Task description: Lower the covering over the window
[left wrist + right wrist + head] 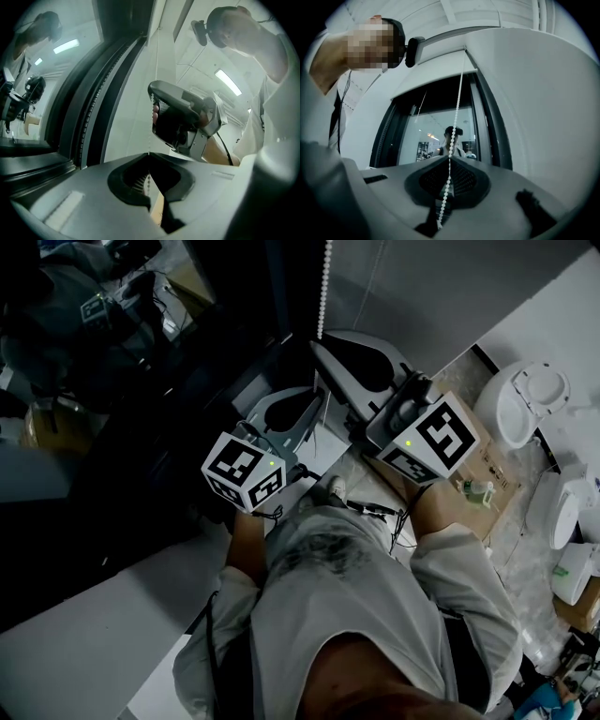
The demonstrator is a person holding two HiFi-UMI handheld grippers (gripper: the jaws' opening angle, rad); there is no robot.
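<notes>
Premises: a black-framed window [440, 136] set in a white wall [543, 117], its glass bare and dark. No covering shows over the pane, so it is judged to be rolled up out of view. A white beaded pull cord [457, 108] hangs taut just beside the frame's right edge. The right gripper [451, 158] is clamped on this cord, jaws met at the tips with the beads running between them. The left gripper [149, 154] is likewise closed on the beads, lower down, with the right one above it.

Step in hand, as judged: hand-over-hand hauling on the cord.

Recommendations:
- Draw the right gripper straight down along the cord's own line, not out from the wall.
- Free the lower grip only while the upper one holds.
- Confirm that both clamp the same strand; this cannot be told, and opposing strands would lock the roller
</notes>
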